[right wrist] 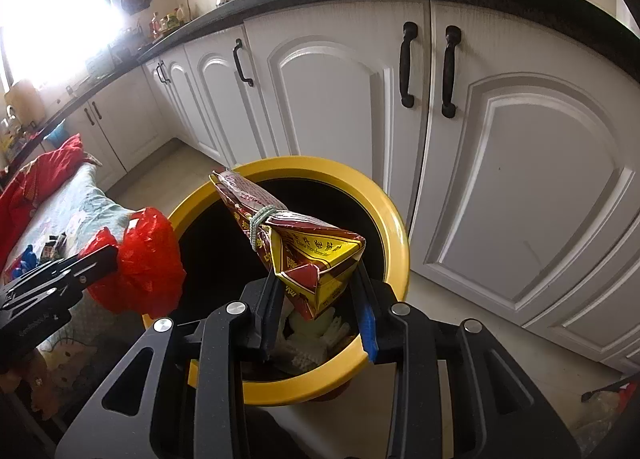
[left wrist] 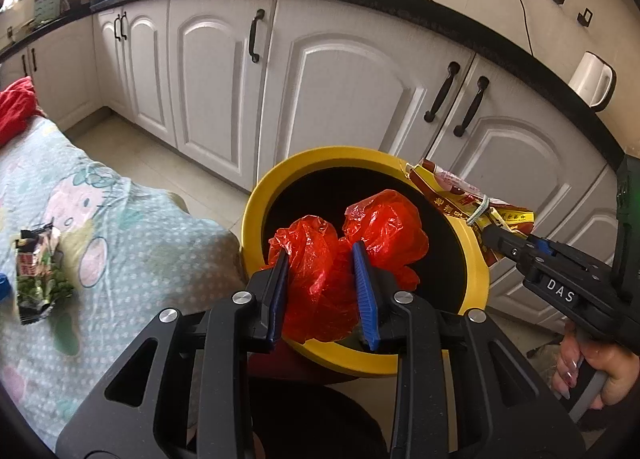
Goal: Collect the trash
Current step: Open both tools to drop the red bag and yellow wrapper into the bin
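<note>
A crumpled red plastic bag (left wrist: 340, 255) hangs over the dark mouth of the yellow-rimmed bin (left wrist: 260, 195), and my left gripper (left wrist: 322, 255) is shut on it. The same bag (right wrist: 148, 259) shows at the bin's left edge in the right wrist view. My right gripper (right wrist: 316, 279) is shut on a red and yellow packet (right wrist: 304, 247) tied with a pale string, held above the bin (right wrist: 396, 227). That packet (left wrist: 460, 199) sits over the bin's right rim in the left wrist view, with the right gripper (left wrist: 496, 239) behind it. White scraps lie inside the bin.
A green snack wrapper (left wrist: 38, 275) lies on the patterned cloth (left wrist: 132, 243) to the left. Red fabric (right wrist: 28, 187) is bunched at the cloth's far end. White cabinets (left wrist: 340, 83) with black handles stand right behind the bin. A person's hand (left wrist: 592, 371) holds the right gripper.
</note>
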A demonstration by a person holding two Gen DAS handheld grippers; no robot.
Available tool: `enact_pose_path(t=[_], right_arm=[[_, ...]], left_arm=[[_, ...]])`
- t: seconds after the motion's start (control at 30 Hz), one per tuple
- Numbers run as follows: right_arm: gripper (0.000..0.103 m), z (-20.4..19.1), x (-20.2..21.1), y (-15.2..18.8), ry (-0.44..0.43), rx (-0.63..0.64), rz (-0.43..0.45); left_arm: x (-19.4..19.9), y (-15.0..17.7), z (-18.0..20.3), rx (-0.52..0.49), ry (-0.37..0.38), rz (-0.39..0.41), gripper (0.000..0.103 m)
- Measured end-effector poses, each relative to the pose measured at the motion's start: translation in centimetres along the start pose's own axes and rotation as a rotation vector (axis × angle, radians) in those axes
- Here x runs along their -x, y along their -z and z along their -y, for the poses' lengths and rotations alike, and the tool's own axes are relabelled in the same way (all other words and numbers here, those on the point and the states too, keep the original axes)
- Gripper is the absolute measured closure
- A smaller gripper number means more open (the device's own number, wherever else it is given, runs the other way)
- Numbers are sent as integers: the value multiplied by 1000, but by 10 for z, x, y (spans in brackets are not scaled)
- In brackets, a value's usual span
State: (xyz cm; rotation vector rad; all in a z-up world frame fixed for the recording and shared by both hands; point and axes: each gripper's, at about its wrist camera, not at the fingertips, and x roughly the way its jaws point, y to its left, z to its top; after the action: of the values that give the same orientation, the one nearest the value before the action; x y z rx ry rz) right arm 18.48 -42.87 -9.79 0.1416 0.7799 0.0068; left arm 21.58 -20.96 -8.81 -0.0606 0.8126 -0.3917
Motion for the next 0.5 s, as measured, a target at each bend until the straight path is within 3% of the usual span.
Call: enact_pose_path(t=[0.33, 0.5], right_arm=[[72, -5, -5, 1, 20, 26, 4], [65, -1, -4, 1, 30, 14, 8]], left_arm=[[-20, 3, 1, -1, -2, -38, 76], [-23, 3, 0, 12, -10, -44, 55]])
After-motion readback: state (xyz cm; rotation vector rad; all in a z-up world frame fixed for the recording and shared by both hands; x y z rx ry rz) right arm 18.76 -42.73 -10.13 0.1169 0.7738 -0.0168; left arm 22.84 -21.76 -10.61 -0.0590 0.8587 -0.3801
